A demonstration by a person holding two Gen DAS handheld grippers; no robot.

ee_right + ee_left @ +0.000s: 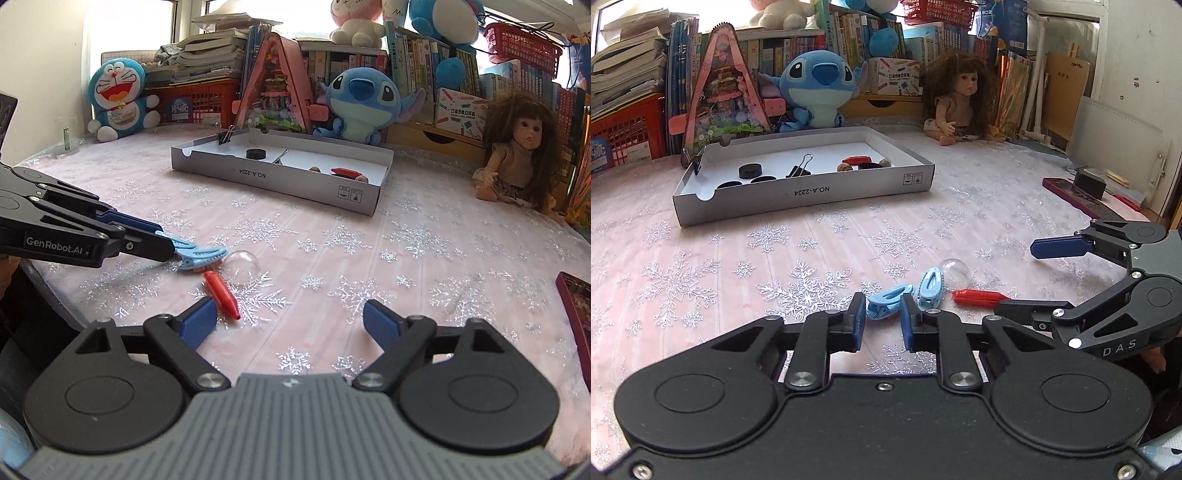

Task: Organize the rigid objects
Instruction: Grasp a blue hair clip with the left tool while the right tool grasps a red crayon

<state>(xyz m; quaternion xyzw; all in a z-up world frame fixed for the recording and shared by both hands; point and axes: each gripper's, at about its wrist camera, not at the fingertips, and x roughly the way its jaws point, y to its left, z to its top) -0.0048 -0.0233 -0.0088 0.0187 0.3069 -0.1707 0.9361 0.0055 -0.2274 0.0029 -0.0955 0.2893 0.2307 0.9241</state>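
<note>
While the left tool pinches the light, stiff blue clip by its end, the right tool waits wide open.

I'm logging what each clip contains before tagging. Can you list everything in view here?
blue clips: two, light blue, on the cloth near the left gripper's tips
clear dome: one, transparent, beside the clips
red piece: one, red, on the cloth
tray: one, white cardboard, mid-table, holding black discs, a binder clip, a red piece
Stitch plush: one, blue, behind the tray
doll: one, brown-haired, seated at right
Doraemon plush: one, blue and white, far left
left hand-held gripper: shut on one blue clip
right hand-held gripper: open, nothing between its fingers
</note>
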